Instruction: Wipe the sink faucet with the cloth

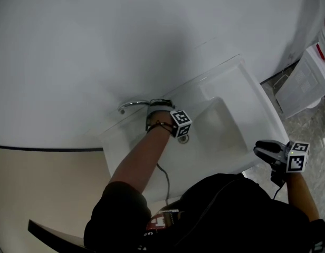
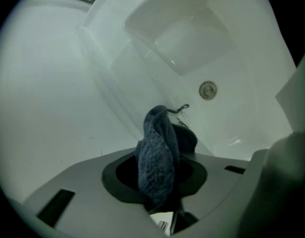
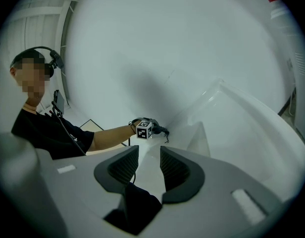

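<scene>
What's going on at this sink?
A person is working at a white sink with a handheld gripper in each hand. The left gripper is shut on a dark blue cloth and sits just beside the chrome faucet, over the basin. In its own view the cloth is clear of the faucet and points toward the drain. The right gripper is open and empty, off by a corner of the sink.

Left arm (image 1: 139, 162) reaches toward 1 o'clock, and the left gripper (image 1: 160, 109) tilts down with its 2 jaws clamped on the cloth (image 2: 155, 157). The right gripper (image 1: 268, 151) hovers at 4 o'clock from it, jaws parted and empty.
</scene>
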Available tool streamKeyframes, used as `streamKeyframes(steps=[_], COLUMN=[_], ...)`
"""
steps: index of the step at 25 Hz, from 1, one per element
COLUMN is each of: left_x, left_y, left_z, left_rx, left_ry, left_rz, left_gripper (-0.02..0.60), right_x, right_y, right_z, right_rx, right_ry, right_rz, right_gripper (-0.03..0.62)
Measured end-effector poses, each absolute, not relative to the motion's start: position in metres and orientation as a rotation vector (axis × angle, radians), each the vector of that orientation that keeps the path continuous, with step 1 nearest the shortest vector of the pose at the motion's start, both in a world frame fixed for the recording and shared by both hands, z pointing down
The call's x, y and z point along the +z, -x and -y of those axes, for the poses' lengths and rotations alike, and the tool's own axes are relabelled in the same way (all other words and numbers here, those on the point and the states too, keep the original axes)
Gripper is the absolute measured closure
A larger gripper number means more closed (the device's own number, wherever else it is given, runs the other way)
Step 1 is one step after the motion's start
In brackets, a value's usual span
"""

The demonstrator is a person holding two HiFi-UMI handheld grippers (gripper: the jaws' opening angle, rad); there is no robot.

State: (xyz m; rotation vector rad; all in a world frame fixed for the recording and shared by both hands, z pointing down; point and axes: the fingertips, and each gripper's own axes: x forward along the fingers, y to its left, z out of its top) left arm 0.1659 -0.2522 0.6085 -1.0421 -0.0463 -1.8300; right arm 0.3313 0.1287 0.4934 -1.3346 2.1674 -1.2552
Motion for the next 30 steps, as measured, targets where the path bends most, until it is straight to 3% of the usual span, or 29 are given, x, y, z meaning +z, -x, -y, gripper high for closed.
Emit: streamKeyframes(steps=[9,15,18,25,30], left_x=[0.580,0.626,0.648,0.596,0.595], left_y=[-0.142,-0.045,-0.025,-0.062,-0.113], left_z=[0.228,0.177,0.140,0.209,0.239], left_rx=[-1.854,-2.043,-2.060,-1.622,-1.301], left_ry=[1.410,1.468,1.820,2.853,3.398], left_rz=[-0.079,0.094,0.026,-0.816,-0.882], left_gripper=[0.485,0.483,0.482,0.481,0.480], right_x=[0.480,0.479,0.480,0.476,0.469], right_y=[-0.318,-0.315,-0.316,-0.301,-0.294], right_z=[-0.112,-0.111,-0.109,-0.101,-0.105], right_rx=[-1.252,-1.256,-1.264,-1.302,-1.327], right_ry=[1.259,1.254,1.251,1.224,1.238], right_rz=[-2.230,-2.234,-2.244,-2.294,-2.322], right_gripper=[0.459,0.459,0.459,0.459,0.459])
